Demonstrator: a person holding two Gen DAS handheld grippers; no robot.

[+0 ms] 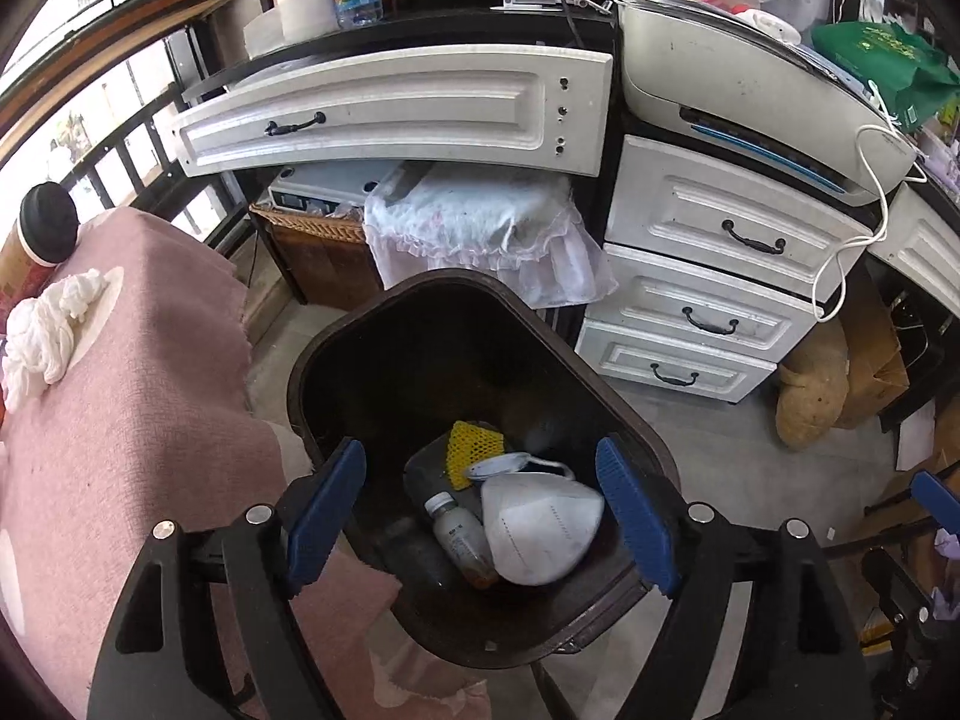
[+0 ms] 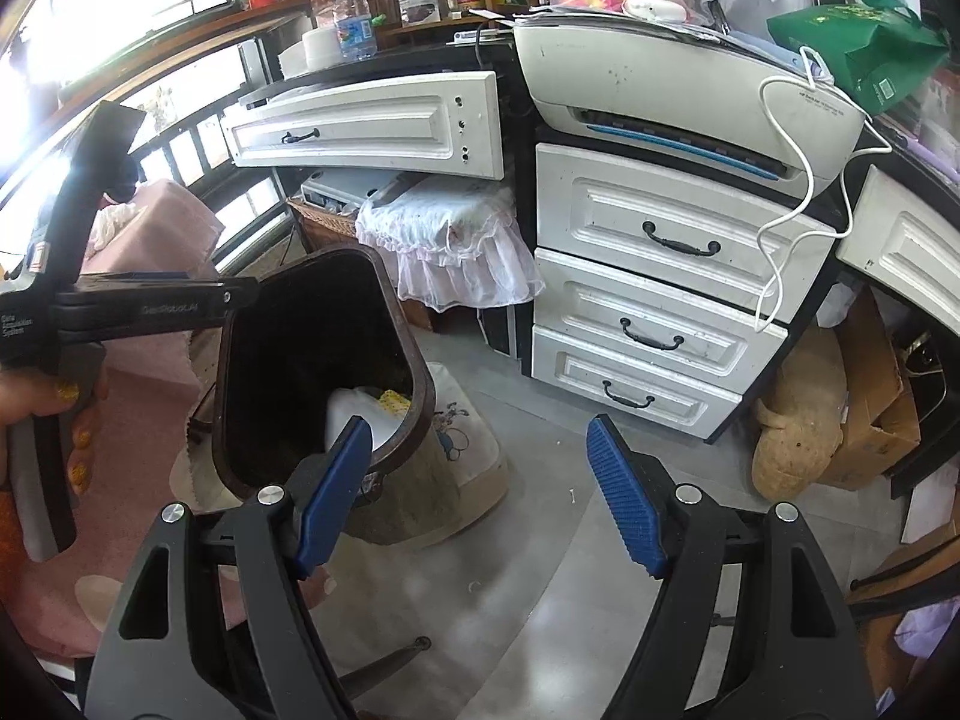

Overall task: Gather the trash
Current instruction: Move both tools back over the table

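Hovering wide and empty over the dark plastic trash bin (image 1: 480, 324), where a white face mask (image 1: 540, 531) already lies, the left claw (image 1: 483, 519) must next fetch the crumpled white tissue (image 1: 45, 330) from the pink-covered table (image 1: 150, 408); the right claw (image 2: 480, 495) is wide and empty too.

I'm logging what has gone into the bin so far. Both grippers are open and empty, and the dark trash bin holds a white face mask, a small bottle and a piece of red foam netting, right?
Nearly. The foam netting is yellow, not red, as the left wrist view shows. The rest holds: the dark trash bin holds a white face mask and a small bottle, and the left gripper and right gripper are open and empty.
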